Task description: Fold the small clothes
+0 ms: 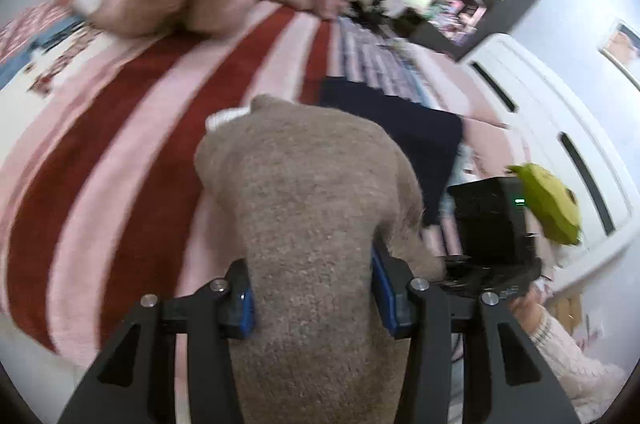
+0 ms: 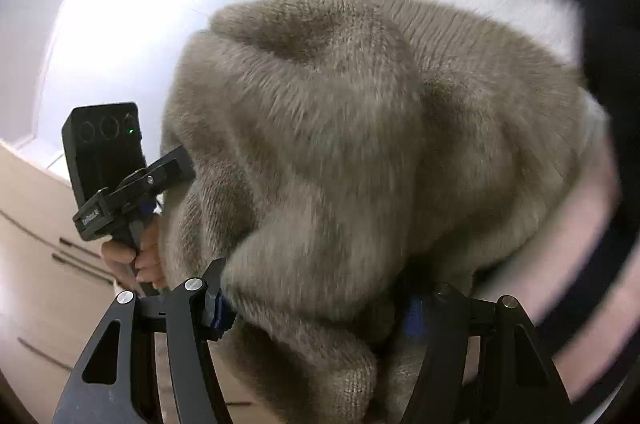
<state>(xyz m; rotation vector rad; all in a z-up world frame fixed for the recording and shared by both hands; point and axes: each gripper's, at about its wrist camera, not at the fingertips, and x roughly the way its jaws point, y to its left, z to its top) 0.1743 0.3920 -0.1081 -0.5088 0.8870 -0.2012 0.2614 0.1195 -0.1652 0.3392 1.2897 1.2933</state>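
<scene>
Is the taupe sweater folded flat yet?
No. The taupe sweater hangs bunched between both claws, left claw and right claw.

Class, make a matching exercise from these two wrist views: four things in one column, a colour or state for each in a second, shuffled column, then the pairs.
Things
1. knit garment
2. folded cloth
3. blanket
4. left gripper

Colours or states
A. red and pink stripes
B. shut on fuzzy fabric
C. taupe with a white edge
D. dark navy, lying flat

Pairs: 1-C, 2-D, 3-A, 4-B
</scene>
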